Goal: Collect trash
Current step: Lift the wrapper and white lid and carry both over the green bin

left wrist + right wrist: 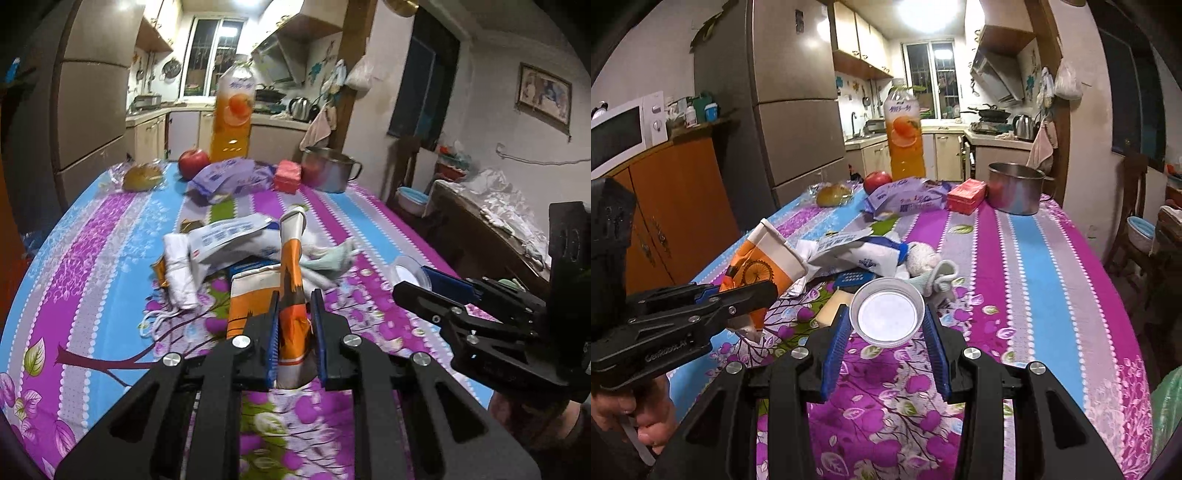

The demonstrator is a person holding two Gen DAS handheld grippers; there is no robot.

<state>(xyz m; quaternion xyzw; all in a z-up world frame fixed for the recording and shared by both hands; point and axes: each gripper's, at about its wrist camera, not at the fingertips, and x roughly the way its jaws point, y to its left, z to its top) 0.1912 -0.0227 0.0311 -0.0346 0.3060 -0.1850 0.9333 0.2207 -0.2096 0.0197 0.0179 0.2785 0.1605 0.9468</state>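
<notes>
My left gripper (294,299) is shut on a crushed orange and white paper cup (291,288) and holds it above the table; it also shows in the right wrist view (764,258). My right gripper (885,314) is shut on a clear plastic cup (886,314), its mouth facing the camera; in the left wrist view the cup (408,271) shows at the right gripper's tips. A pile of trash lies mid-table: a white and blue wrapper (860,247), a rolled white tissue (179,269), a pale green rag (938,277), an orange carton (245,295).
The table has a purple and blue floral cloth (1015,295). At the far end stand an orange juice bottle (905,133), a red apple (877,180), a bagged bun (833,195), a purple bag (908,199), a red box (966,195) and a steel pot (1015,188).
</notes>
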